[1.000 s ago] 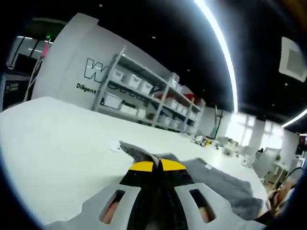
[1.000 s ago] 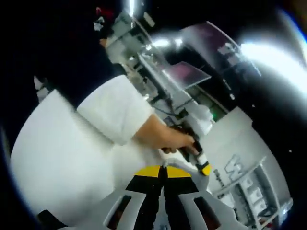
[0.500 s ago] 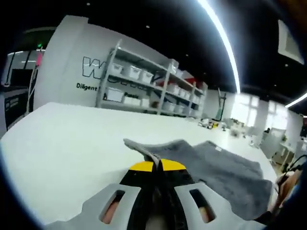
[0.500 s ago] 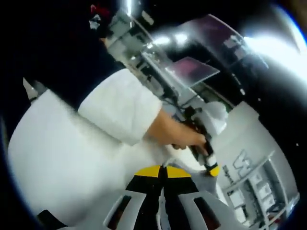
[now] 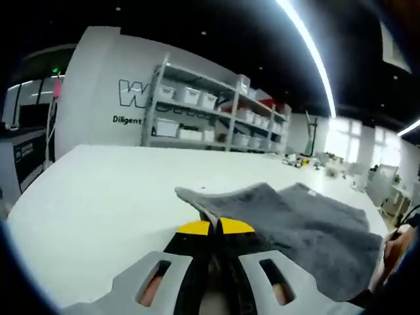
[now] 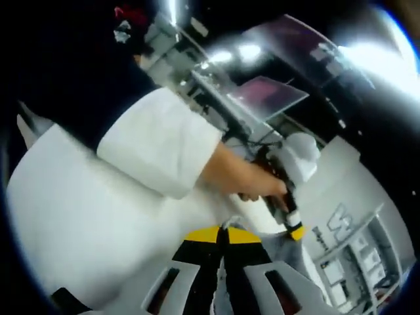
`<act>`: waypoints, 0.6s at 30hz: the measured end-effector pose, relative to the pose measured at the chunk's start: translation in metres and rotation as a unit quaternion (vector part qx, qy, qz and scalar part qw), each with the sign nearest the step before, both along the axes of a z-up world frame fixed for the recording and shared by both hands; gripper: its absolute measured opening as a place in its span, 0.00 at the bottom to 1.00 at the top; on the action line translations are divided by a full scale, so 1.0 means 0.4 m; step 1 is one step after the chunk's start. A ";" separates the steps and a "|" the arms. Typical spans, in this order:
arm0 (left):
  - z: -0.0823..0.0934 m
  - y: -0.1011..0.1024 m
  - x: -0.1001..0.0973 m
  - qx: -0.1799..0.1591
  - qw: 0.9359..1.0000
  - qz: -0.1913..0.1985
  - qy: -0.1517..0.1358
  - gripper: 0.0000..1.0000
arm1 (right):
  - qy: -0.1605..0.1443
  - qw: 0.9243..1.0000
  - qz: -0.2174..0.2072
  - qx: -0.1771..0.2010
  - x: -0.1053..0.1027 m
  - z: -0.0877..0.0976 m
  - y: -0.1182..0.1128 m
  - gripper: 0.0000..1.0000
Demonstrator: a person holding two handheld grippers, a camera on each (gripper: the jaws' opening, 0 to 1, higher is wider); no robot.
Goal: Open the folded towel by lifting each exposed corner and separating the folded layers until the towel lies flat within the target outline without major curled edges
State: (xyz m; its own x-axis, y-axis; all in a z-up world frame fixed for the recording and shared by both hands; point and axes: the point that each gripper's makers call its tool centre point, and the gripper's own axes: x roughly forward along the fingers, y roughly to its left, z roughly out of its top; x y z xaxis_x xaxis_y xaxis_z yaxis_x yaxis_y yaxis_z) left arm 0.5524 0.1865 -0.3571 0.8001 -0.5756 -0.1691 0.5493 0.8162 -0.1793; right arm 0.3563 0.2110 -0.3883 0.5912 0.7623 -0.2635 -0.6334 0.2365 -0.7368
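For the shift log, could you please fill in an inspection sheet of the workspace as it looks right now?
Surface: white table, bare around the cloth.
Job's things: grey towel, partly opened, one corner lifted off the table; no target outline can be made out.
Clutter: nothing seen near the towel; small items at the far table end, too blurred to name.
Grippers: left tool shut on the towel corner; right tool shut on grey cloth.
Cables: dark cables behind the person's hand.
Surroundings: shelving with white bins, lettered wall, ceiling light strip.
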 end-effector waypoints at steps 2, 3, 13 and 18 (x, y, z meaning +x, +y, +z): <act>-0.011 0.022 0.003 0.014 1.000 0.014 0.009 0.03 | -0.006 1.000 0.005 -0.004 -0.005 -0.001 0.021 0.00; -0.019 0.032 0.003 0.029 0.999 0.020 0.010 0.03 | -0.008 1.000 0.005 -0.004 -0.004 0.002 0.028 0.00; -0.044 0.067 0.011 0.066 0.997 0.033 0.018 0.03 | 0.004 1.000 0.011 0.003 -0.011 0.008 0.077 0.00; -0.052 0.119 0.055 0.085 0.995 0.048 0.025 0.03 | 0.009 1.000 0.017 0.003 -0.017 0.003 0.108 0.00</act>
State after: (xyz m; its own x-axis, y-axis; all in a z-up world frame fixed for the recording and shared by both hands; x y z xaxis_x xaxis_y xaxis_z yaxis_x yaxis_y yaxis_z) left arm 0.5743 0.2342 -0.3779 0.8377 -0.4570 -0.2991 0.4617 0.8851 -0.0594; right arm 0.3494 0.2543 -0.3869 0.5607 0.7829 -0.2696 -0.6544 0.2196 -0.7236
